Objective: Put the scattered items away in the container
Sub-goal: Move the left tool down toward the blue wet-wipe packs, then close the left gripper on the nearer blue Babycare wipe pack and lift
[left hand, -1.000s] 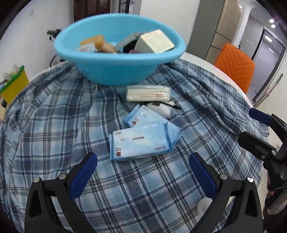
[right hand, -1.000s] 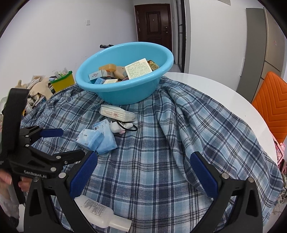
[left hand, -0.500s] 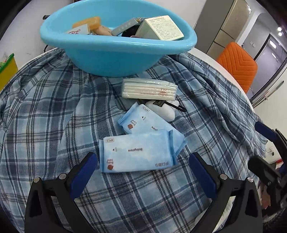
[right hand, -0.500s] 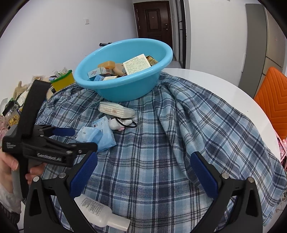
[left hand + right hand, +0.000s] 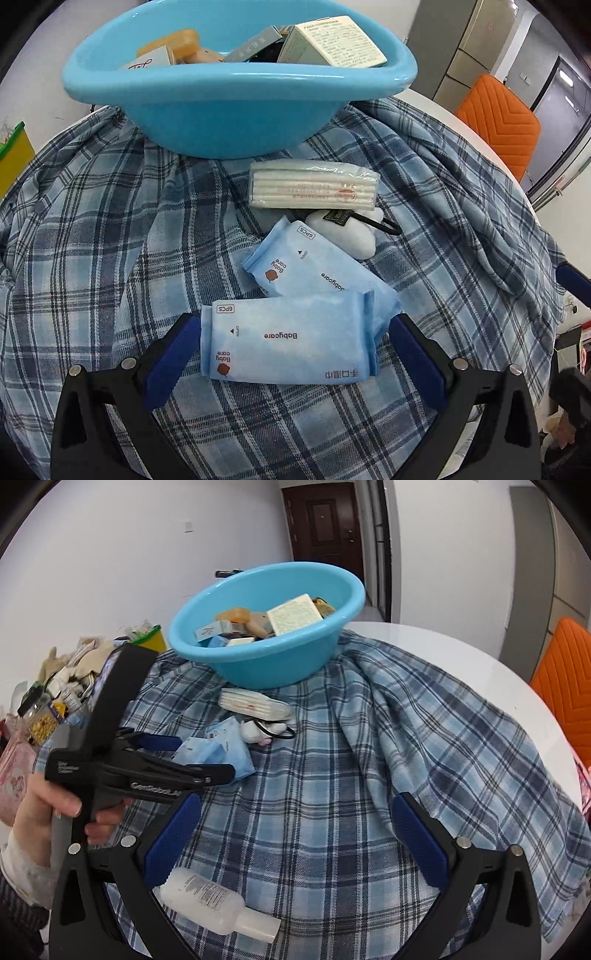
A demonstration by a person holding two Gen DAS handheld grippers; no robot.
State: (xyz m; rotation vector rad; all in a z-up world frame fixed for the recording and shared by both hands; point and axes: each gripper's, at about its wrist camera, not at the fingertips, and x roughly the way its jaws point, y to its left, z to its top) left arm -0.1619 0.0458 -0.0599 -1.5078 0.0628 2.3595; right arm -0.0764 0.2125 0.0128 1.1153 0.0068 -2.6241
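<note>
A pale blue wipes pack [image 5: 288,339] lies flat on the plaid cloth [image 5: 110,229]. My left gripper [image 5: 291,354] is open, with one pad at each short end of the pack. A second blue wipes pack [image 5: 306,266] lies just behind it, then a white plush keyring [image 5: 343,232] and a white tissue pack [image 5: 314,188]. Behind those stands the blue basin [image 5: 236,110], holding boxes and other items. My right gripper [image 5: 295,834] hangs open over bare cloth. A white bottle [image 5: 210,897] lies under its left finger. In the right wrist view, the left gripper [image 5: 199,757] is held by a hand around the near wipes pack [image 5: 207,753].
An orange chair [image 5: 498,125] stands beyond the table's right edge. A yellow-green box [image 5: 11,158] and a heap of clutter [image 5: 55,686] sit off the table to the left. The cloth bunches into folds [image 5: 388,701] to the right of the basin [image 5: 266,664].
My left gripper has moved forward and down, so the near wipes pack now lies between its open pads. The right gripper has barely shifted.
</note>
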